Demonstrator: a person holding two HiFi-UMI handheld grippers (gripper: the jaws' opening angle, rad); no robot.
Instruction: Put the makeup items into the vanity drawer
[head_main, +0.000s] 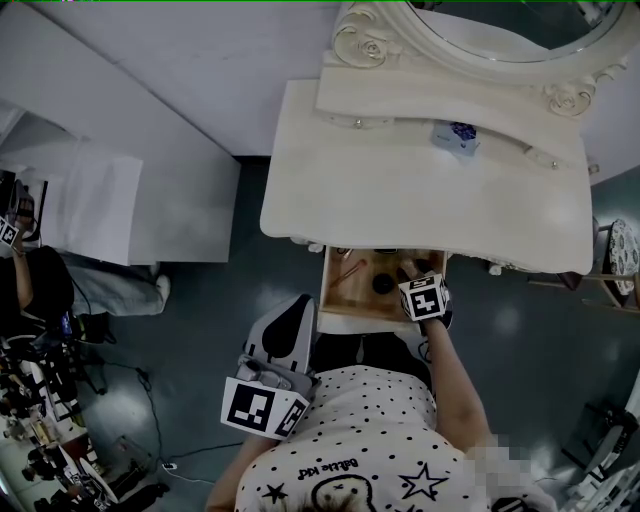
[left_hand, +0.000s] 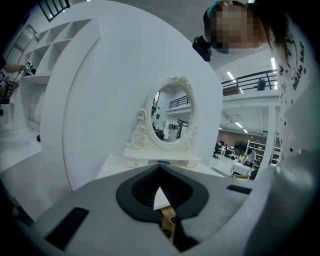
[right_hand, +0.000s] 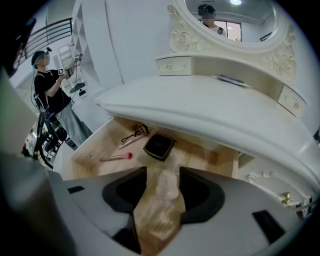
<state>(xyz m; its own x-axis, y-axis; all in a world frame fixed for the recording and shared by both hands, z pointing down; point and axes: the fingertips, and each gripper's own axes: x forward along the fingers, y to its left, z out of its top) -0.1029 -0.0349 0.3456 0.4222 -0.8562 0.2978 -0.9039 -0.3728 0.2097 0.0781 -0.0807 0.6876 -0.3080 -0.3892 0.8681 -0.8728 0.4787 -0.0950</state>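
The vanity's wooden drawer stands pulled out under the white tabletop. On its bottom lie an eyelash curler, a red-tipped brush and a black compact. My right gripper hovers inside the drawer with its jaws open. A clear, pale tube-like item lies between them on the wood, and the pads do not press on it. In the head view the right gripper is at the drawer's right half. My left gripper hangs shut and empty before the drawer's left corner, and its gripper view shows the left gripper aimed at the vanity.
An oval carved mirror rises at the vanity's back. A small blue-and-white packet lies on the tabletop near it. White partitions stand to the left. Another person and cluttered equipment are at the far left.
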